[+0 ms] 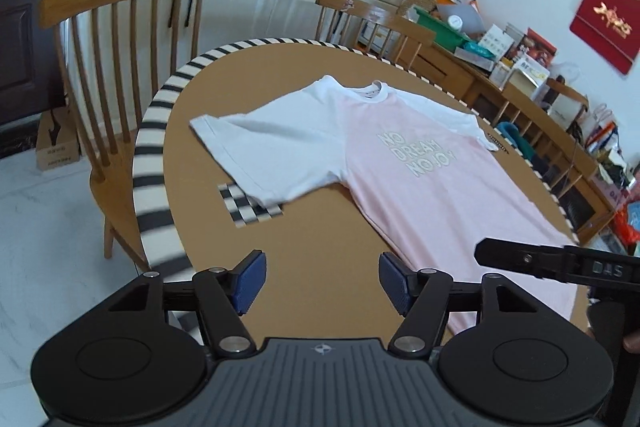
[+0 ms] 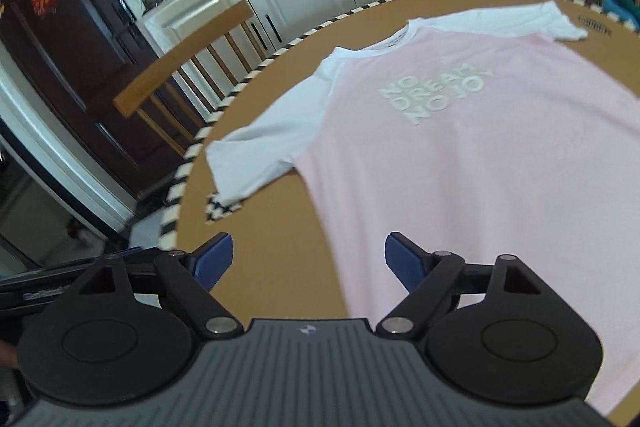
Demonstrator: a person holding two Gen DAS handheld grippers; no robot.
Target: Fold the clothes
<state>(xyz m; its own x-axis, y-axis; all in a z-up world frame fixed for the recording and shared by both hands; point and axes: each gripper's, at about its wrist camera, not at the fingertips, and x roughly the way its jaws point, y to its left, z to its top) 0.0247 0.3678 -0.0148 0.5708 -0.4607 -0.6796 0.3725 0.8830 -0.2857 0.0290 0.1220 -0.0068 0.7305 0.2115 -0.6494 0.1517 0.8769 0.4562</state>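
— Blue-padded, the left gripper (image 1: 322,283) is seen nearest, jaws parted with nothing between them. And the other one?

— The right gripper (image 2: 308,259) is spread wide and is likewise empty, held above the near hem.

— Where is the garment laid?

— A pink T-shirt with white sleeves and pale lettering (image 1: 420,163) is spread flat, front up, on the brown table with a striped edge (image 1: 320,227). Wooden spindle-back chairs (image 1: 132,39) are set beyond it.
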